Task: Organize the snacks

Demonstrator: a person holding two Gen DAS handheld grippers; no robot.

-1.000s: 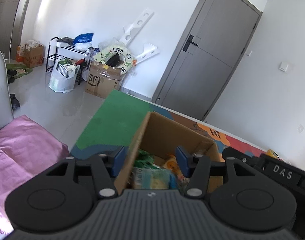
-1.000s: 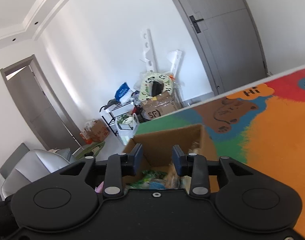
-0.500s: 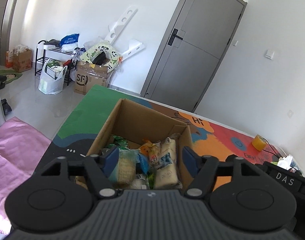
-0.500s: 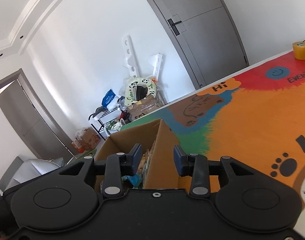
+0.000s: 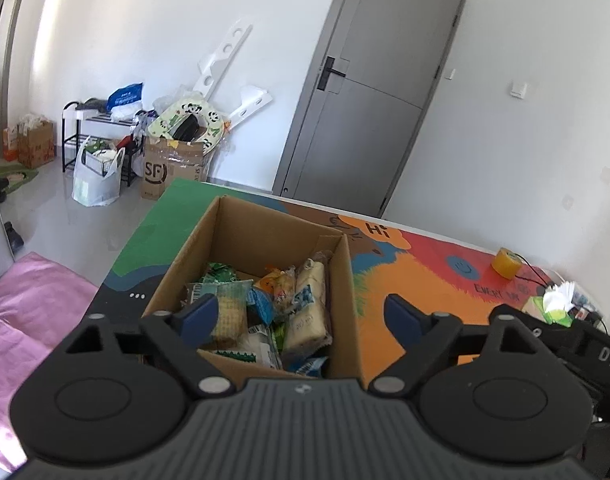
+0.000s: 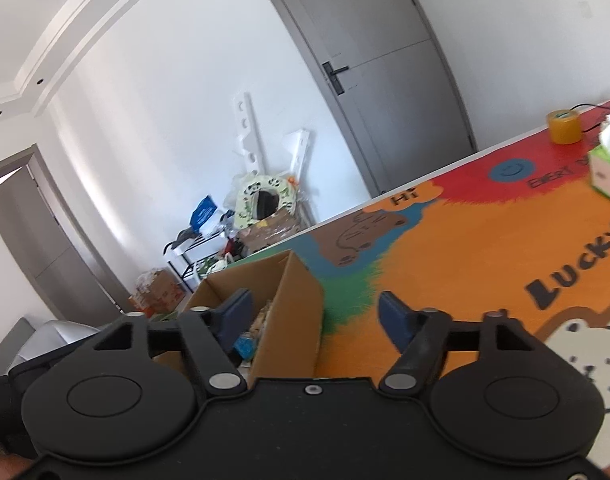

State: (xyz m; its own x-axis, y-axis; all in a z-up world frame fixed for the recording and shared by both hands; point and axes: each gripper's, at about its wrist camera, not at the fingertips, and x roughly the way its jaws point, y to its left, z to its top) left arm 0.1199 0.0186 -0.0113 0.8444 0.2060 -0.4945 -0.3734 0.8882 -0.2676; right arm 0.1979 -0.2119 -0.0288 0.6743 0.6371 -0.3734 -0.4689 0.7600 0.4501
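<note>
Left wrist view shows your left gripper (image 5: 301, 316) spread wide and empty, hanging over the near end of the box (image 5: 209, 236), with its left pad above the packets and its right pad outside the right wall. The snacks (image 5: 265, 312) all lie loose inside the box, heaped and overlapping: green wrappers at the back, a pale long packet (image 5: 309, 308) leaning against the right wall, blue-printed ones near the front. None shows on the mat (image 5: 425, 280) that covers the bench.

Your right gripper (image 6: 313, 316) is also spread and empty, astride the box's right wall (image 6: 297, 308), one pad inside and one over the mat.

This scene fits snacks waiting to be sorted out of the box as well as snacks already gathered into it, so settle which before you reach.

If you do take one, pick a packet lying on top, such as the pale long one, and close across its narrow width. Bring both pads inside the walls first; a pad left outside will pinch cardboard. Come down steeply, since the wrappers are slippery and a shallow grab may drag its neighbours.
</note>
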